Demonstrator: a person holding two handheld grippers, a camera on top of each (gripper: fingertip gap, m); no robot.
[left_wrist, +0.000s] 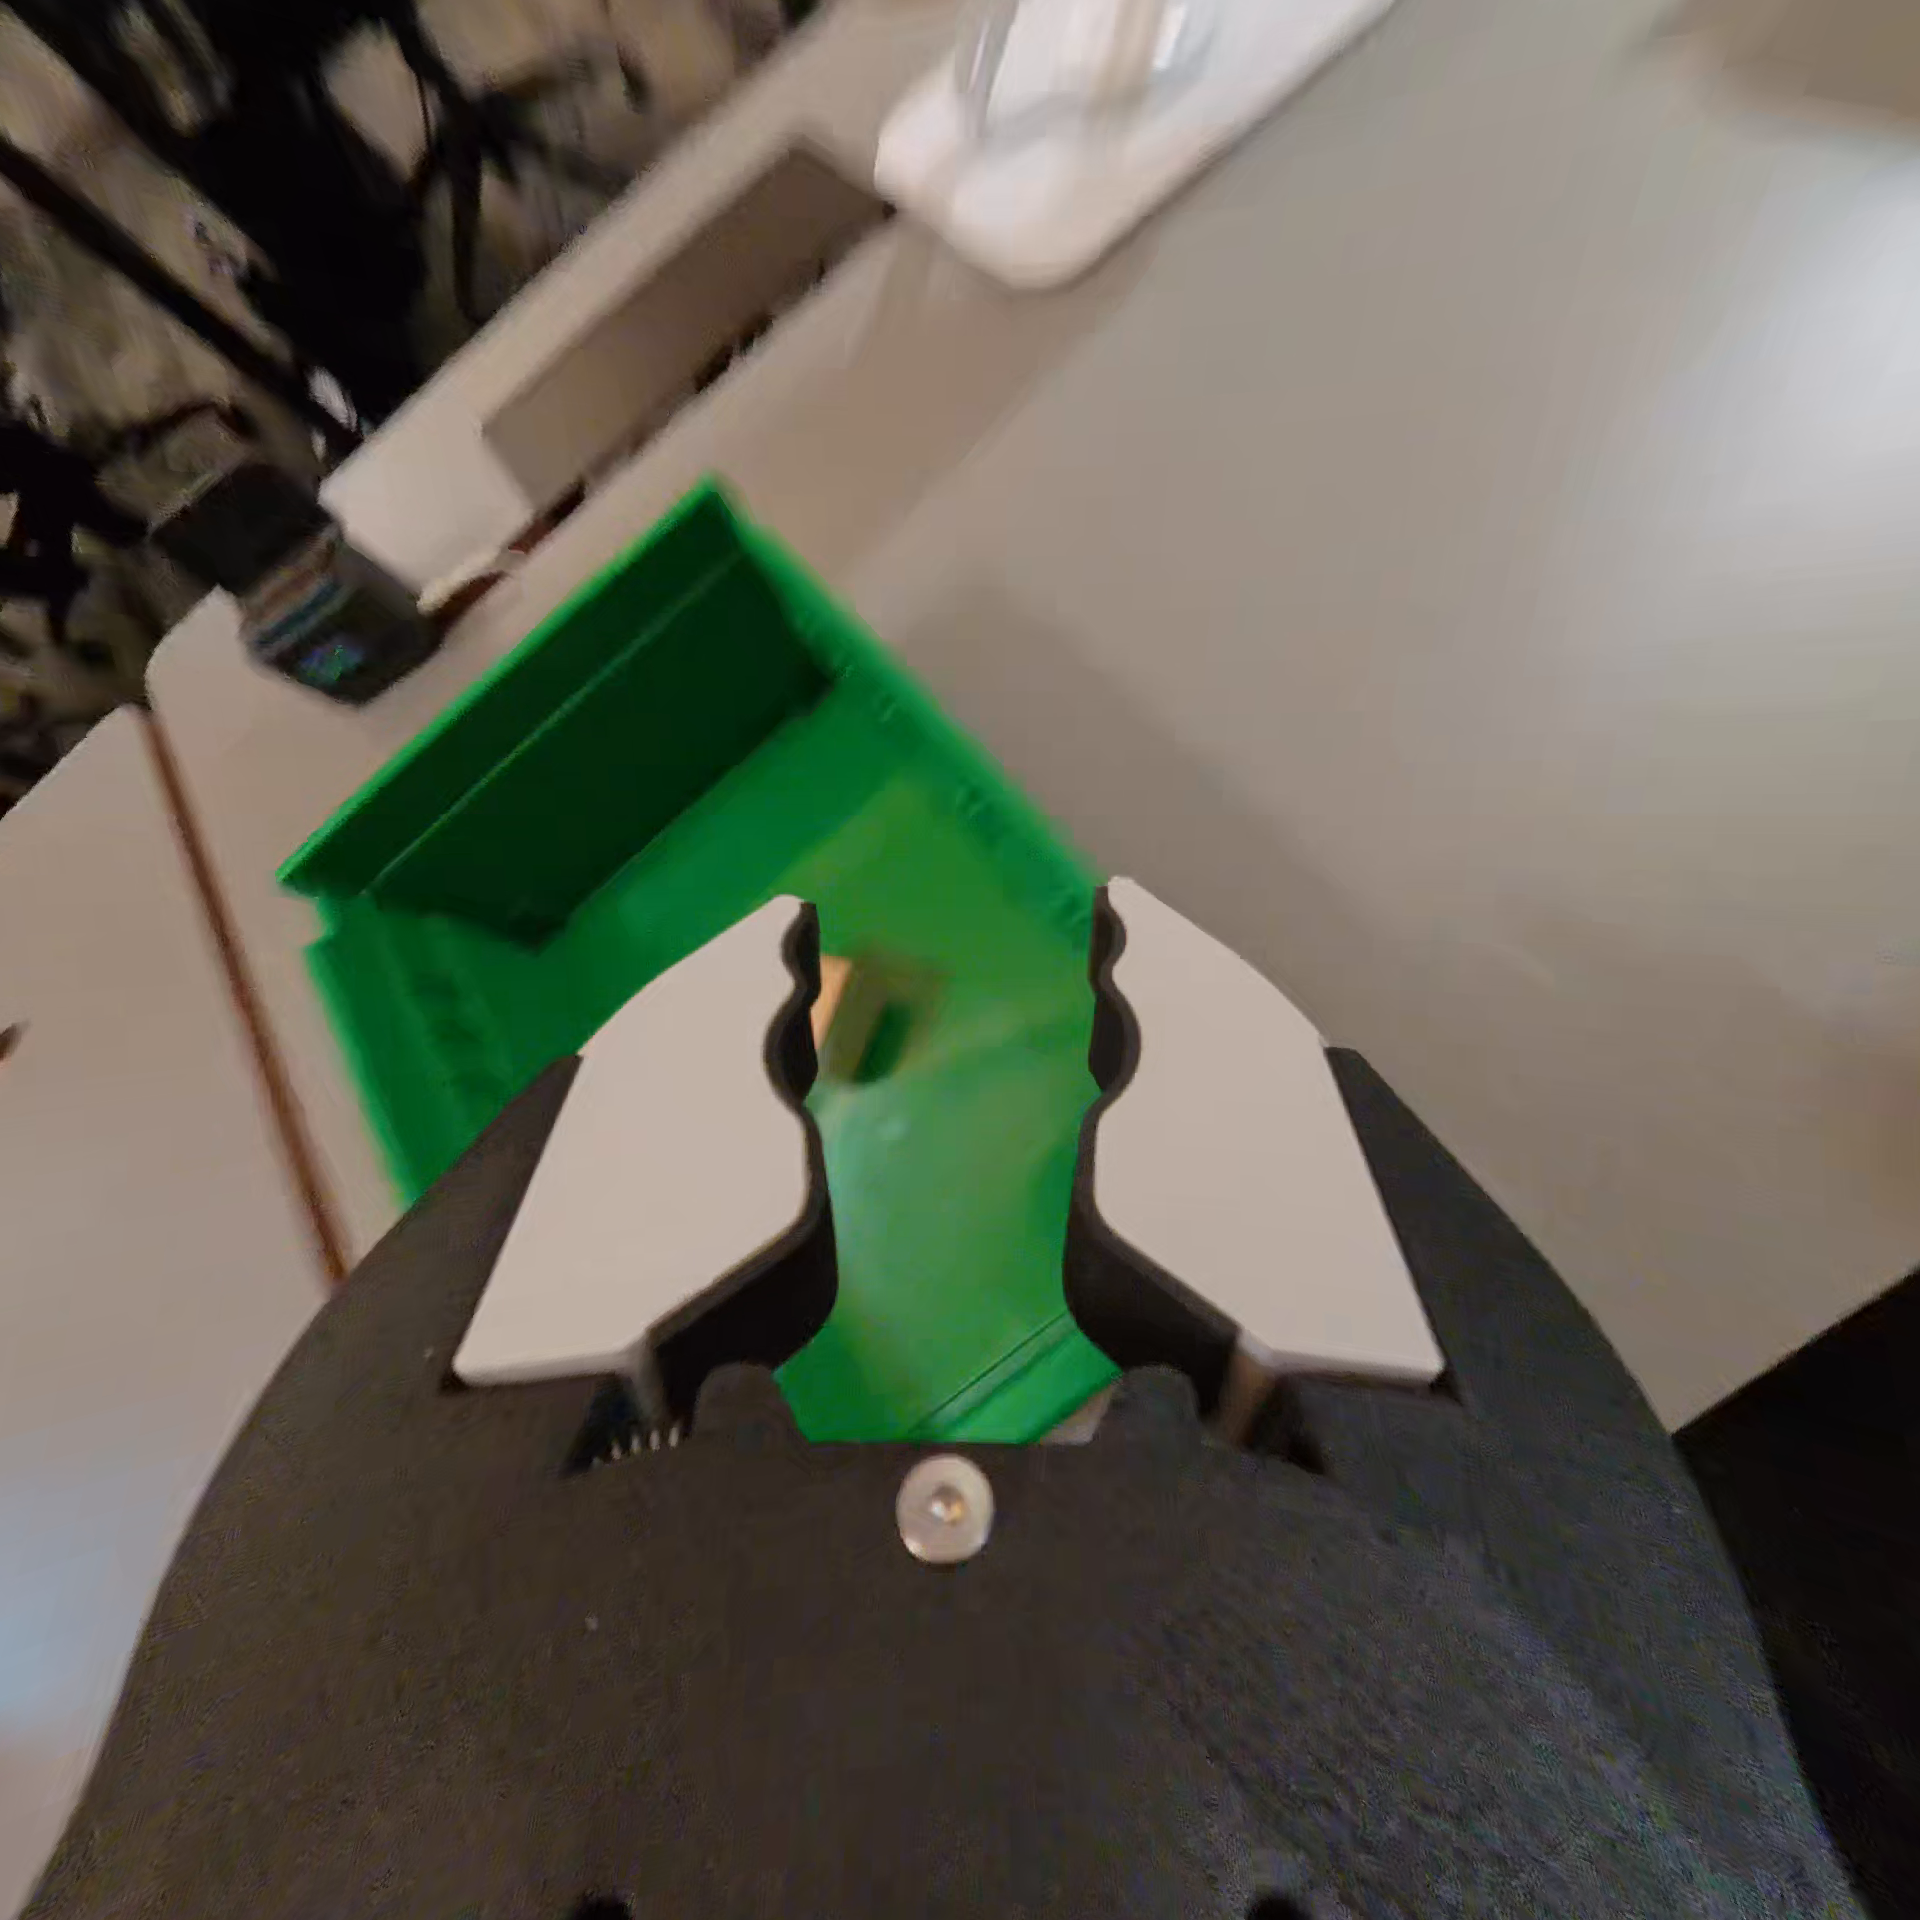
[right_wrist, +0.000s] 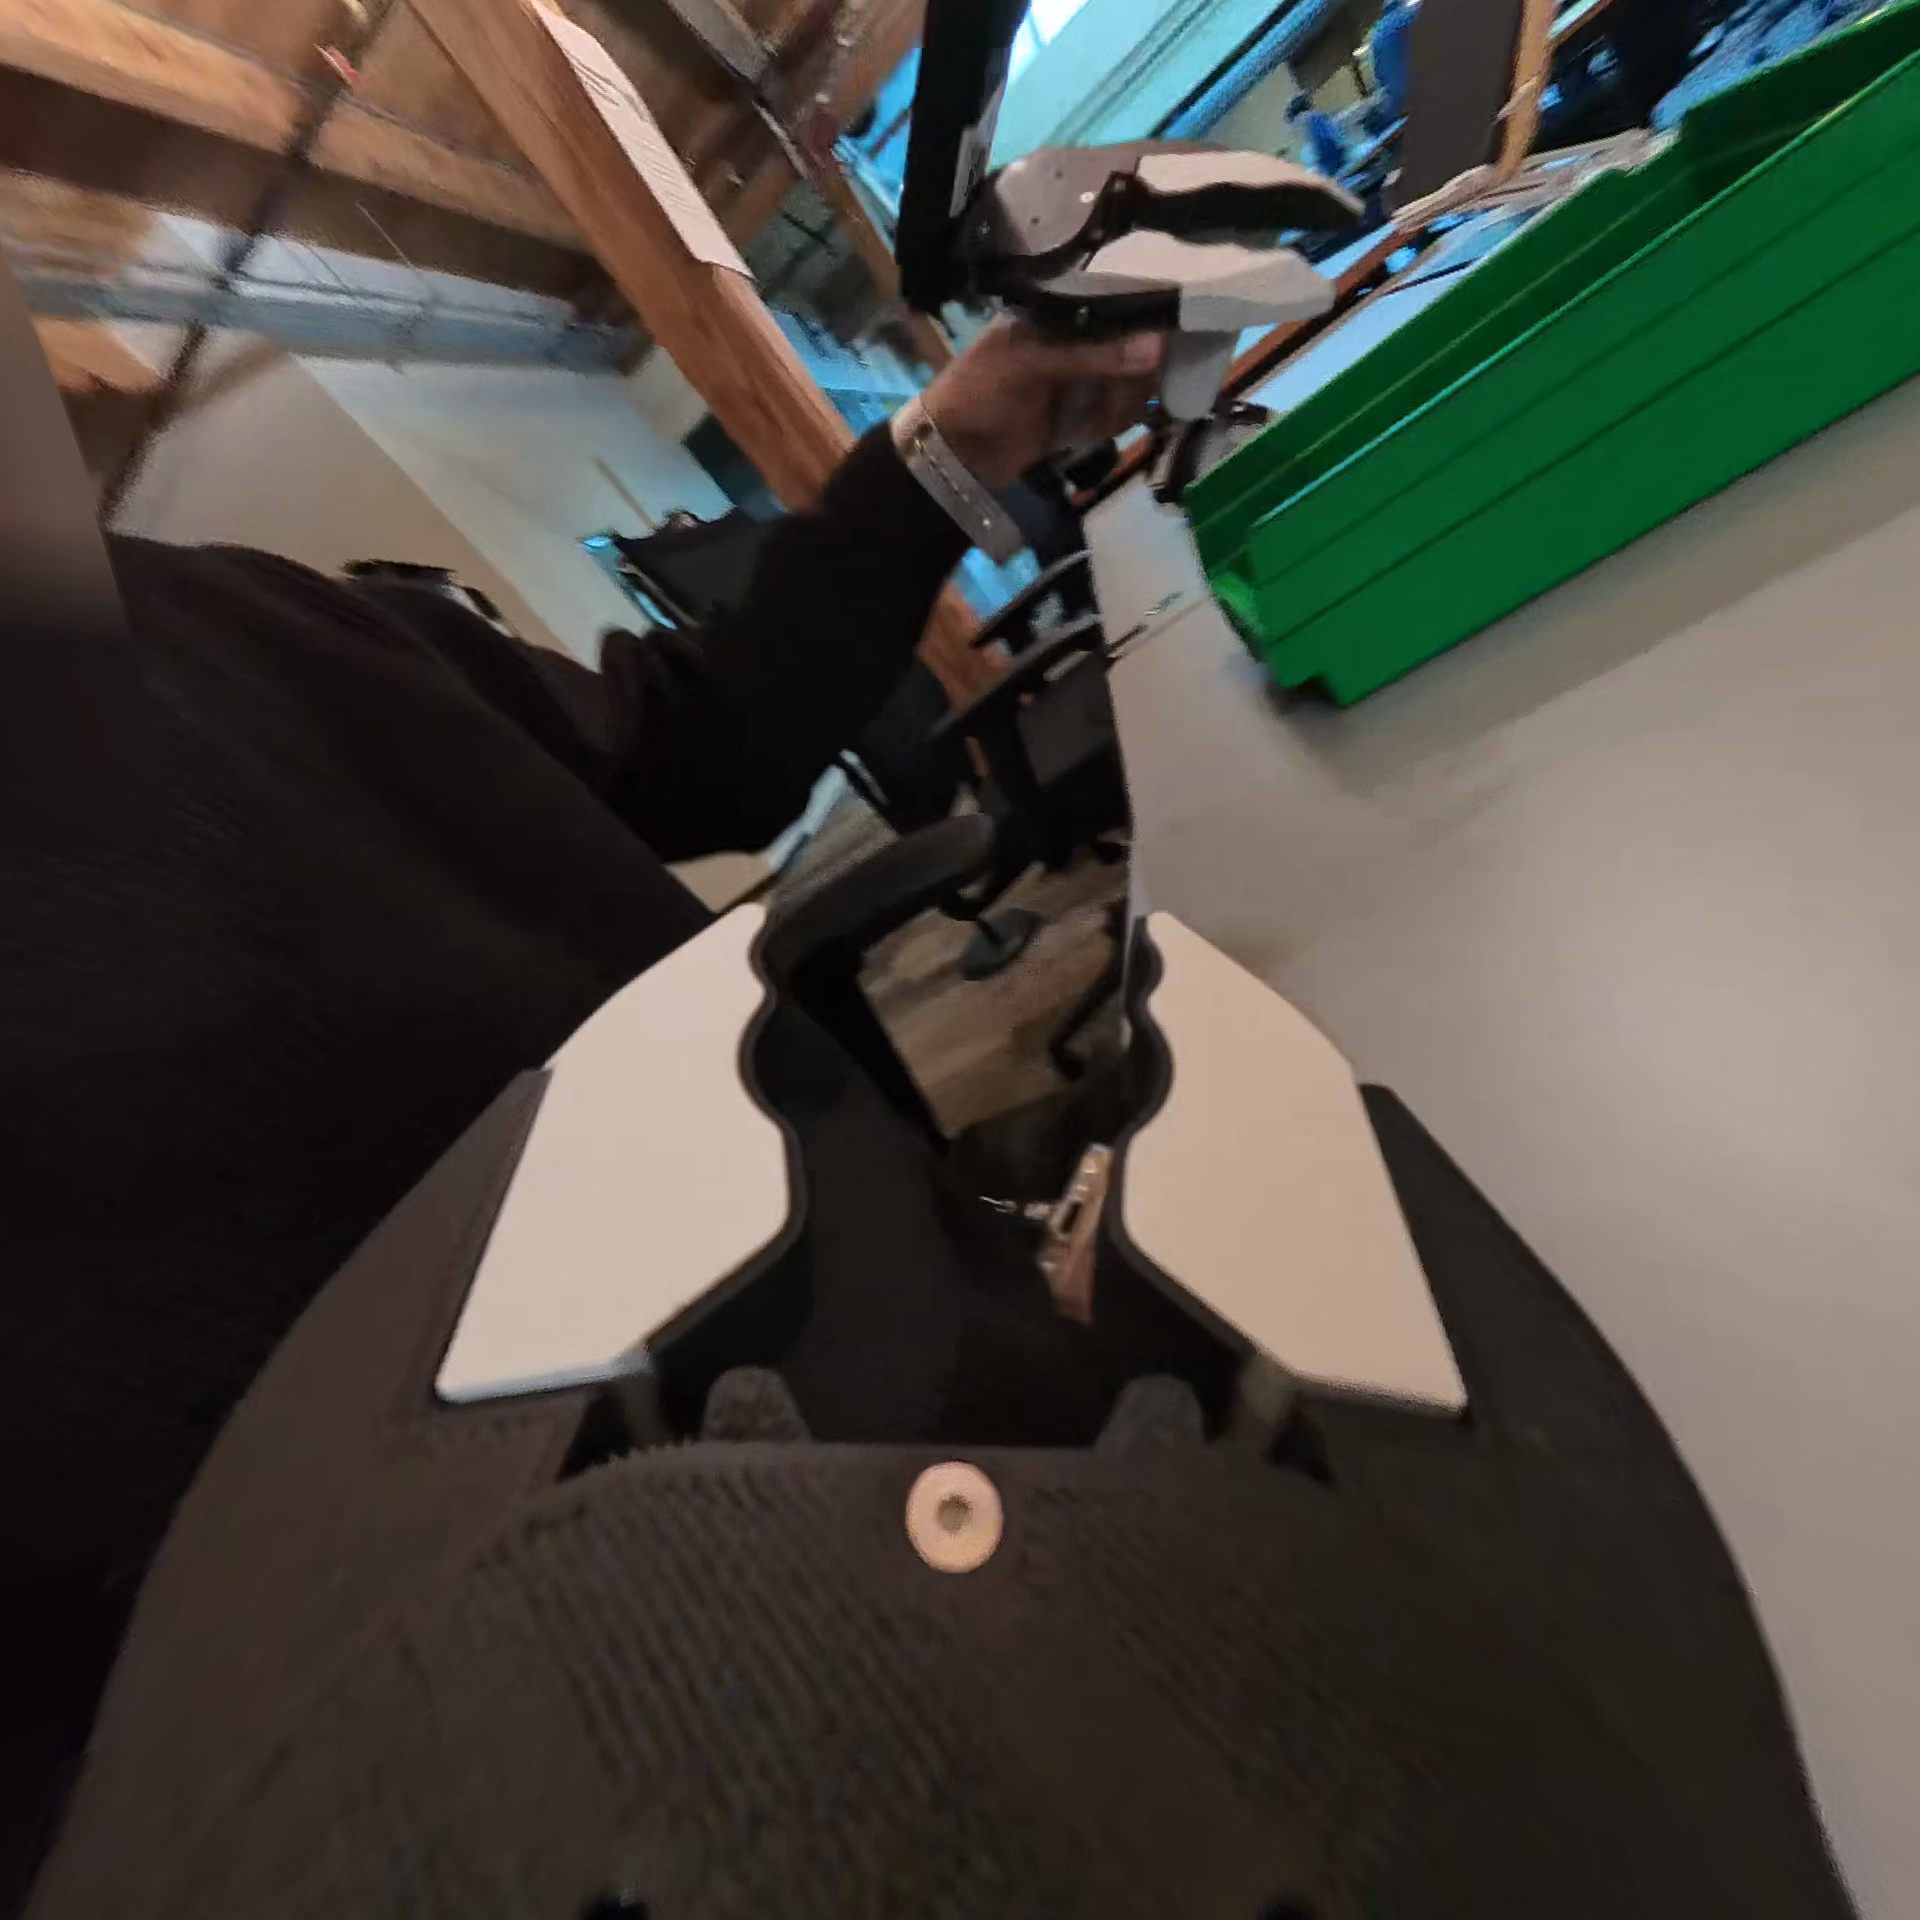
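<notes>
Left gripper (left_wrist: 951, 997), jaws apart and empty, hangs over the bright green plastic box-shaped block (left_wrist: 665, 790) reaching toward eleven o'clock on the grey tabletop (left_wrist: 1455, 623); right gripper (right_wrist: 951, 1029), jaws apart, overhangs the table's edge, holding nothing.

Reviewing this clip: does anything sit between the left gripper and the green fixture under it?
Nothing visible does. The left gripper hangs open directly over the green fixture on the white table, with only the fixture's flat face and a small rectangular slot showing between its fingers. How close they are cannot be told.
</notes>
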